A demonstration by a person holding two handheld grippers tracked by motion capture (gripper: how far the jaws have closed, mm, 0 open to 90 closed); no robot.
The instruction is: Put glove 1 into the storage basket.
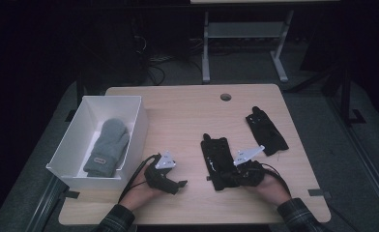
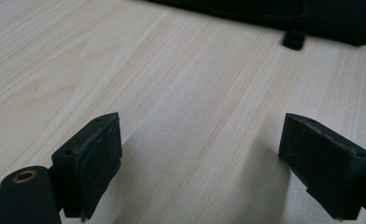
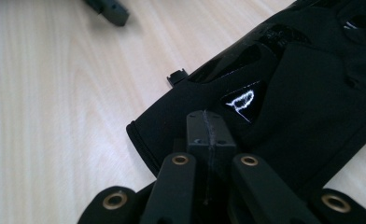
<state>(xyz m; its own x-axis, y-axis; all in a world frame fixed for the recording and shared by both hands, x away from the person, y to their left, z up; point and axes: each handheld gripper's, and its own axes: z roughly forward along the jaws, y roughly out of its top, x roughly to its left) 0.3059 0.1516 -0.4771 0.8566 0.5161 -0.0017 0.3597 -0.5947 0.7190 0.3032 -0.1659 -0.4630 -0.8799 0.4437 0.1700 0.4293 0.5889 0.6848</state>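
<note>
We see the wooden table (image 1: 187, 116) carrying, well to the left of both grippers, a white box (image 1: 76, 145) with a grey mitten (image 1: 108, 147) inside. A black glove (image 3: 284, 102) lies flat beneath the right gripper (image 3: 208, 128), whose jaws are pressed together over its cuff, apparently pinching the fabric. A second black glove (image 1: 266, 130) lies beyond. The left gripper (image 2: 200, 158) rests with jaws wide apart over bare wood.

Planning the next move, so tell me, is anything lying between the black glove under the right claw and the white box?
Only the left claw, open over bare table, sits between the black glove and the white box. Nothing else visible.
</note>
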